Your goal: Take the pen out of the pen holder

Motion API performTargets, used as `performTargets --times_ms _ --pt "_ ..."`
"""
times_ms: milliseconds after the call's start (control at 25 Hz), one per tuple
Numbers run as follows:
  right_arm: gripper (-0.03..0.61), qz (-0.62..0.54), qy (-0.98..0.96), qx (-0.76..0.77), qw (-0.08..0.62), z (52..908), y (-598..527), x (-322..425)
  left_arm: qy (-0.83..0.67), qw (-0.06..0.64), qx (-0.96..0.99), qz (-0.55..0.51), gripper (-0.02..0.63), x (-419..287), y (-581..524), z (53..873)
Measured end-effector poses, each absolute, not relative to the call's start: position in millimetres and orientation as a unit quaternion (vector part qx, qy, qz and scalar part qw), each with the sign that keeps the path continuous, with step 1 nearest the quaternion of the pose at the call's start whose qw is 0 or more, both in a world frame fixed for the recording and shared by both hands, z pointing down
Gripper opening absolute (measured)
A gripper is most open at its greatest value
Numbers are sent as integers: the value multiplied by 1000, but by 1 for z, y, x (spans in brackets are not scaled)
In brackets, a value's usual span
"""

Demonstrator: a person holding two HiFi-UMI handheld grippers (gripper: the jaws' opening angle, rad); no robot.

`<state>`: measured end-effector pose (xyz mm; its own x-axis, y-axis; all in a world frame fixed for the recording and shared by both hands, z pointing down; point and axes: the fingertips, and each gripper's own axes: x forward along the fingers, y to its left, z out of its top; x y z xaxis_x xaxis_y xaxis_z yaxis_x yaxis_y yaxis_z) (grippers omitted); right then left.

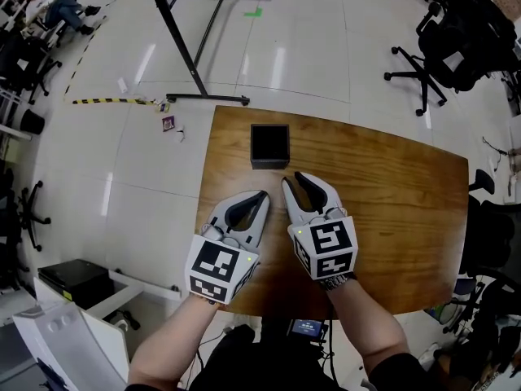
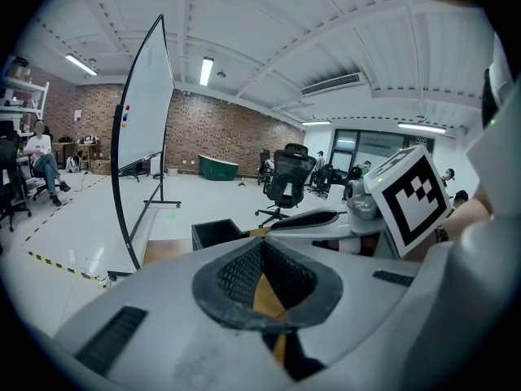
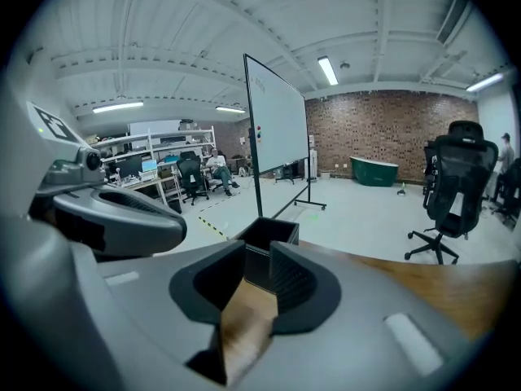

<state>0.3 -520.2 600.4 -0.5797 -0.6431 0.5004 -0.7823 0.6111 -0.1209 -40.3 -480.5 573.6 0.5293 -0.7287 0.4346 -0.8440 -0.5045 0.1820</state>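
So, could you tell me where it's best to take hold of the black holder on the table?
Grip one wall at the open rim, coming from straight above, with one jaw inside and one outside. The holder stands upright, a square box with thin straight walls and its mouth facing up.

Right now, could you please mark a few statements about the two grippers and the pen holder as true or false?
1. The pen holder stands on the wooden table, ahead of both grippers. True.
2. The right gripper grips a pen. False: nothing sits between its slightly parted fingers.
3. The left gripper has its fingers together, empty. True.
4. The pen holder is white and round. False: it is black and square.
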Motion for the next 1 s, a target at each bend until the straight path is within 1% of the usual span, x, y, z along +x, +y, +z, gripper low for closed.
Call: performTargets --times_ms 360,800,920,1000 --pt "106 170 -868 409 223 620 -551 -3 -464 202 849 154 5 -42 -503 585" --pt "106 172 -864 402 249 641 -565 -12 -468 210 845 154 5 -46 -512 594" --pt "90 168 -862 404 255 644 -568 -12 -470 210 844 153 5 -48 -513 594" --pt "55 165 -861 407 258 644 -569 -12 -472 210 843 153 5 -50 -513 593"
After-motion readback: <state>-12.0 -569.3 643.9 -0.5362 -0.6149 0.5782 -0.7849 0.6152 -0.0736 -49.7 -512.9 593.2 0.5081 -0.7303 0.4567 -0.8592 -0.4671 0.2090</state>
